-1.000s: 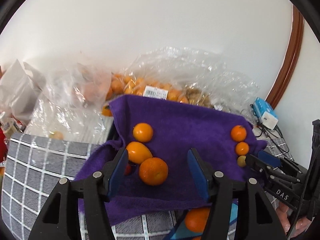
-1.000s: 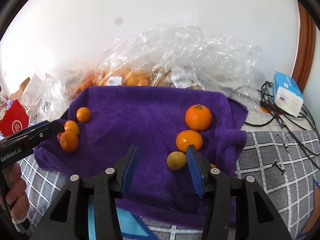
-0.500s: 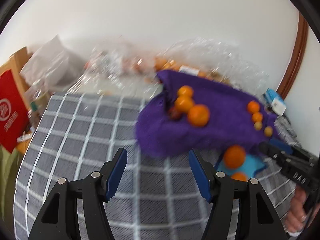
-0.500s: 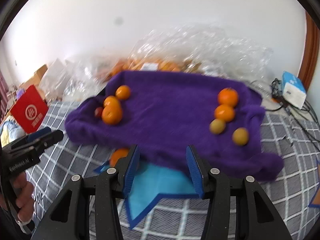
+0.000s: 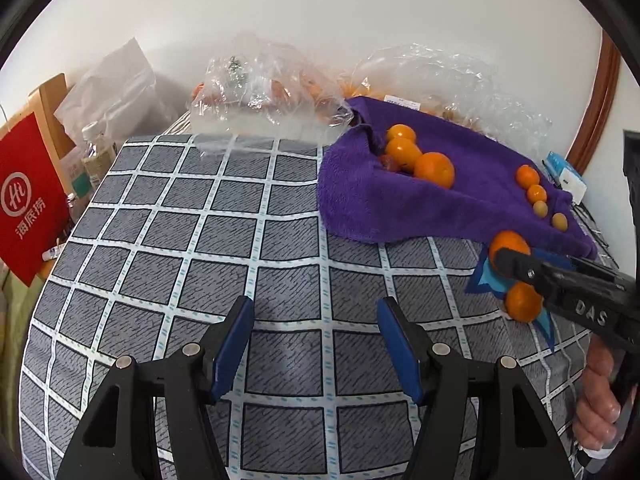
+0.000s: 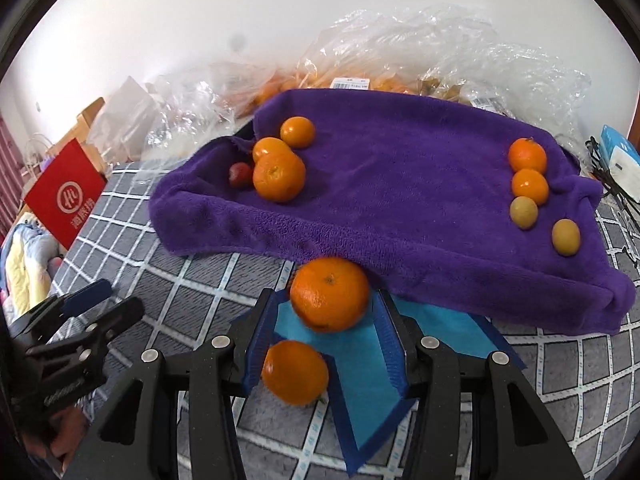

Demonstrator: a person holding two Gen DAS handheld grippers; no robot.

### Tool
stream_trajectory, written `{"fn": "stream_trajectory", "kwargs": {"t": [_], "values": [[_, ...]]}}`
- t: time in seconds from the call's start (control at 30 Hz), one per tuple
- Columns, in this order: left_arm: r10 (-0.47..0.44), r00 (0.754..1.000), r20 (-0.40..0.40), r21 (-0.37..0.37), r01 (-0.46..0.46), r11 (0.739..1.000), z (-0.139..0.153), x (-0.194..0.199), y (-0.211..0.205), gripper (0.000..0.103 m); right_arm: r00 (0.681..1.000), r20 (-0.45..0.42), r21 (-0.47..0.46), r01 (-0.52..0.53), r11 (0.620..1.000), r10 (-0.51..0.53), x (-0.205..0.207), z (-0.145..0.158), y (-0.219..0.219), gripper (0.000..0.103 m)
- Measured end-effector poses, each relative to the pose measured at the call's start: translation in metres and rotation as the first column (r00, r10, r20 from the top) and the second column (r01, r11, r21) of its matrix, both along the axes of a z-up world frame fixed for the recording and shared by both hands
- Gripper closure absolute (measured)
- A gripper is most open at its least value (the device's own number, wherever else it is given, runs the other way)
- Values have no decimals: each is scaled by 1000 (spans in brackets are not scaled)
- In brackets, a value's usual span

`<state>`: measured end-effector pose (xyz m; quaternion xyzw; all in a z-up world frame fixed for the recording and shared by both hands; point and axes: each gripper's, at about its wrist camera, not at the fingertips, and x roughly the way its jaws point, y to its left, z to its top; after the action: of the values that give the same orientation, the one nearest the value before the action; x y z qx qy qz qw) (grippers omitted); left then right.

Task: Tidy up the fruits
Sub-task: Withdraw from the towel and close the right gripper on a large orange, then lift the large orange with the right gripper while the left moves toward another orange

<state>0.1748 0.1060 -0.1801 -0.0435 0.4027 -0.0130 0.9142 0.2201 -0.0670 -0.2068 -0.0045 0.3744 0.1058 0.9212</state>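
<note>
Left wrist view: your left claw [image 5: 316, 344] stands open over bare checked cover at bottom centre, nothing between the blue pads; at the right edge your right claw [image 5: 520, 270] crosses in front of two oranges.
Right wrist view: only here do you see that claw's pads up close: your right claw [image 6: 326, 334] is parted around a large orange [image 6: 329, 294] at lower centre, with the pads just beside it; I cannot tell whether they press on it. A second orange [image 6: 295, 372] lies nearer the lens on a blue cloth [image 6: 368, 384].
Fruit: on the purple towel [image 6: 400, 184], three oranges and a small red fruit [image 6: 240, 174] cluster upper left; two oranges and two yellowish fruits [image 6: 524, 212] line the right side.
Surface: grey cover with white grid [image 5: 200, 240].
Room: white wall, clear plastic bags [image 5: 264, 88] at the top, red paper bag [image 5: 28, 204] at the left.
</note>
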Motion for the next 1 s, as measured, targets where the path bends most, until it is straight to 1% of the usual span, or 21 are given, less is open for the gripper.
{"fn": "stream_trajectory", "kwargs": {"t": [0.07,0.13,0.3,0.43,0.57,0.67,0.83,0.93,1.0], "values": [[10,1000,-3,-12,-11,1000,-1,-1,3,41,1000,-13,10,12,1000,-12,5,-2,1,56],[15,1000,-3,-25,-15,1000,-1,-1,5,41,1000,-21,26,16,1000,-16,9,-4,2,61],[17,1000,-6,-26,-17,1000,-1,-1,6,41,1000,1,29,5,1000,-5,5,-1,3,62],[17,1000,-7,-29,-17,999,-1,-1,6,41,999,51,44,2,999,-4,-12,14,-7,62],[14,1000,-6,-29,-14,999,-1,0,6,41,992,123,23,39,999,-41,-37,32,-28,62],[6,1000,-2,-34,-6,999,-1,-1,6,41,986,147,7,73,997,-73,-54,34,-54,62],[-11,1000,10,-48,11,999,1,-3,4,41,979,151,-36,147,988,-140,-66,24,-89,62],[-25,1000,15,-67,26,997,2,-4,3,41,976,138,-21,172,985,-168,-71,18,-108,62],[-42,999,20,-50,43,998,3,-6,-2,41,976,128,-3,180,984,-179,-74,15,-119,62]]}}
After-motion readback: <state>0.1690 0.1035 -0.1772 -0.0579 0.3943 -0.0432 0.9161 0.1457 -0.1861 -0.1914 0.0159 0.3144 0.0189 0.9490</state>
